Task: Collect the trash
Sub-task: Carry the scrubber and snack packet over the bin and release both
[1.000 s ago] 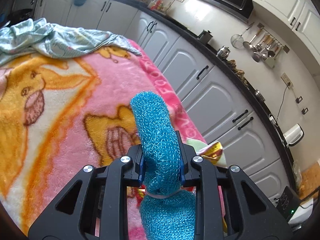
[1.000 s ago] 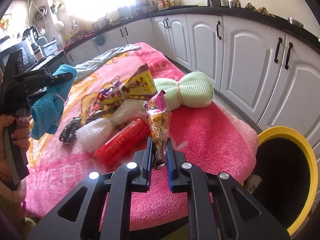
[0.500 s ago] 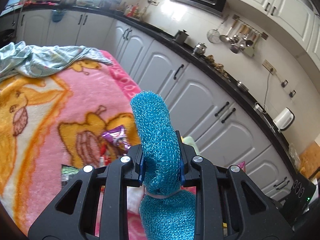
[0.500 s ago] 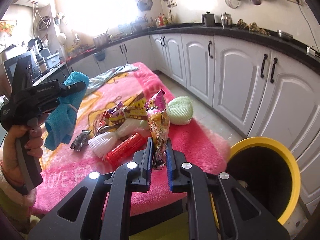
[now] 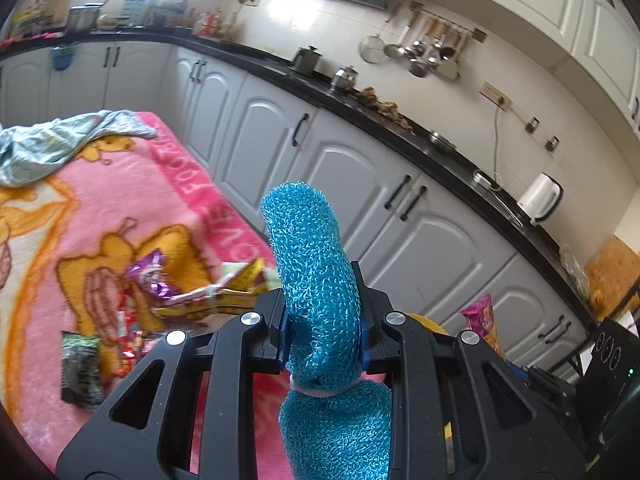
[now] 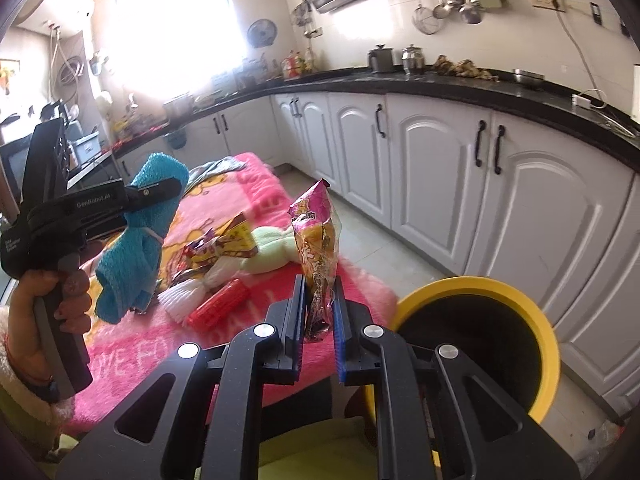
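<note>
My right tool (image 6: pixel 318 312) is clamped on a snack wrapper (image 6: pixel 316 236) near the yellow bin (image 6: pixel 548 344); my left tool (image 5: pixel 322 332) grips a blue towel (image 5: pixel 308 248). Wrappers (image 6: pixel 218 246) remain on the blanket (image 6: pixel 132 356).

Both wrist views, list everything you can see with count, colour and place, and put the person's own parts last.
blanket: one, pink with yellow cartoon print, spread over the table
snack packet: one, pink and yellow, clamped upright in the right claw
blue towel: one, rolled and banded, clamped in the left claw
bin: one, yellow rim, dark inside, on the floor right of the table
wrappers: several, yellow, purple, dark, lying mid-blanket
green towel: one, pale, on the blanket
white towel: one, beside the red roller
red roller: one, near the blanket's front
kettle: one, white, on the counter
left claw: black, shut on towel
right claw: black, shut on packet
hand: one, gripping the left handle
</note>
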The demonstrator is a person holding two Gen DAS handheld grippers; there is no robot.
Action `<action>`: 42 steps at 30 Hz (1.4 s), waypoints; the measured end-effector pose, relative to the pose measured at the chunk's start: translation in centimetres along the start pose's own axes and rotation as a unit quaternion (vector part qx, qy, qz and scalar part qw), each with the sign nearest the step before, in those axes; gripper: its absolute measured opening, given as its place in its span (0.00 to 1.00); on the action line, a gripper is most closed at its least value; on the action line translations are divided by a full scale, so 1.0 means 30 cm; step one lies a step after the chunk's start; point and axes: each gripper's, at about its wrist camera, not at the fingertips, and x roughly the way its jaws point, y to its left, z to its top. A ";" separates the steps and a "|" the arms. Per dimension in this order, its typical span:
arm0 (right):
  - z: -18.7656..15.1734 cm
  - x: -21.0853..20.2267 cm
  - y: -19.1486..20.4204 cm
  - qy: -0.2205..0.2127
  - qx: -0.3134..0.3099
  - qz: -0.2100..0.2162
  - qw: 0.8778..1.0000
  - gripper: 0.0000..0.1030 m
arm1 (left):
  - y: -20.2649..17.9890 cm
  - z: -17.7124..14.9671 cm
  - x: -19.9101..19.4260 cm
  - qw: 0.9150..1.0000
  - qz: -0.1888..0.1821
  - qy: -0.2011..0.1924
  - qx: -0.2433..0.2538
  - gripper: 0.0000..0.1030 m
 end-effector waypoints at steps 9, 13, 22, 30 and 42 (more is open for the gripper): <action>-0.019 -0.058 -0.102 -0.015 0.020 -0.035 0.999 0.12 | -0.144 -0.027 0.059 0.999 -0.026 0.012 0.033 0.17; -0.023 -0.081 -0.143 -0.022 0.031 -0.046 0.998 0.12 | -0.211 -0.045 0.093 0.998 -0.038 0.018 0.048 0.17; -0.056 -0.119 -0.246 -0.028 0.061 -0.071 0.995 0.12 | -0.330 -0.090 0.171 0.995 -0.055 0.032 0.076 0.17; -0.097 -0.127 -0.324 -0.023 0.089 -0.089 0.992 0.12 | -0.392 -0.124 0.248 0.993 -0.063 0.041 0.091 0.17; -0.166 -0.078 -0.421 0.005 0.116 -0.105 0.988 0.12 | -0.473 -0.184 0.404 0.989 -0.075 0.059 0.111 0.18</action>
